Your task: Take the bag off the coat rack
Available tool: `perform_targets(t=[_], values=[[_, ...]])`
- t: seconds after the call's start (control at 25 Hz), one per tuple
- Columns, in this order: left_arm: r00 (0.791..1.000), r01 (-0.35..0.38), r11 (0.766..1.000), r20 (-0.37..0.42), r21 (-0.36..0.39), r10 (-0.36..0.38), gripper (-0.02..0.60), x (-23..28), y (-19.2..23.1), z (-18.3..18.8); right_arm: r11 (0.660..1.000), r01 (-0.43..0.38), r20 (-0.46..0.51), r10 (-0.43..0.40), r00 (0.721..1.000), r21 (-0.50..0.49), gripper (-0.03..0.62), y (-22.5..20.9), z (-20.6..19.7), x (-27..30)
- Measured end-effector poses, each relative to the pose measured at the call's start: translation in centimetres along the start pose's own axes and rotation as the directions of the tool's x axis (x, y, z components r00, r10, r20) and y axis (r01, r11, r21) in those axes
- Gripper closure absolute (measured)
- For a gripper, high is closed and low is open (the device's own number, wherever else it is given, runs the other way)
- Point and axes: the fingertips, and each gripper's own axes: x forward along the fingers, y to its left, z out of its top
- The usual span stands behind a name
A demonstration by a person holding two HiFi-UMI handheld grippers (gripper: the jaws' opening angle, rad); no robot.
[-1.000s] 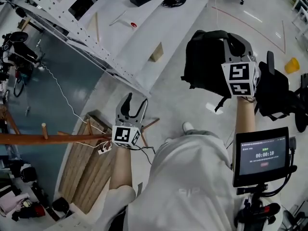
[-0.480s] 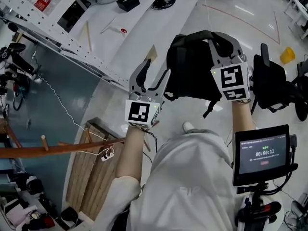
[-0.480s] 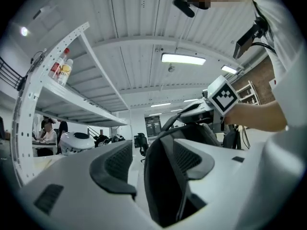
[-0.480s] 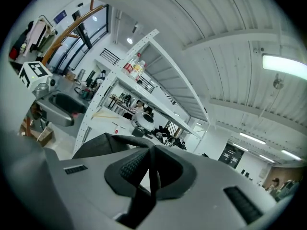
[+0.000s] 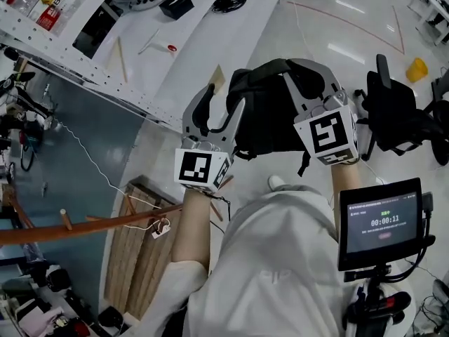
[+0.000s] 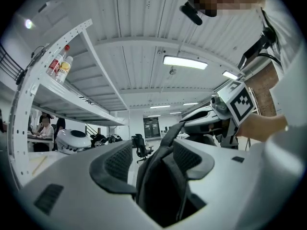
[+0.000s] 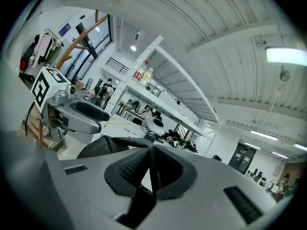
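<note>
Wooden, the coat rack (image 5: pixel 84 225) lies low at our left; the black bag (image 5: pixel 270 118) hangs clear of it, before us. We judge it soft, saggy and weighty, best held by its straps. Our right gripper (image 5: pixel 305 69) pinches the top strap (image 7: pixel 152 176); our left gripper (image 5: pixel 221 104) gapes around another strap (image 6: pixel 168 143).

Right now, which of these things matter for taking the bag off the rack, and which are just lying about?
Part of the job: black backpack, held clear of the wooden coat rack; right claw, shut on its strap; left claw, open with a strap between its jaws.
Just lying about: office chair, yellow bucket, power strip, timer screen.
</note>
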Motion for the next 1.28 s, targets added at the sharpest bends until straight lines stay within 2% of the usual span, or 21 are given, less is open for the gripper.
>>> perform_targets(t=[0.12,0.32,0.88,1.28], values=[[1.000,0.004,1.000,-0.004,-0.025,-0.004,0.311,-0.2,-0.4,-0.2,1.000,0.016,0.004,-0.016,1.000,0.021,0.548,-0.1,-0.1,-0.7],[1.000,0.013,0.999,-0.027,-0.038,-0.014,0.311,-0.3,-1.4,-1.0,1.000,-0.003,0.003,0.003,1.000,0.028,0.548,0.9,-0.4,-0.9],[0.998,0.008,0.999,-0.055,-0.053,-0.010,0.311,-0.2,-1.1,-2.0,0.999,-0.019,-0.047,0.020,0.999,0.030,0.548,1.9,-1.4,-0.2],[0.997,0.021,0.998,-0.070,-0.052,-0.024,0.311,-0.2,-1.8,-2.7,0.997,-0.057,-0.046,0.059,0.997,0.045,0.548,2.7,-1.3,-0.3]])
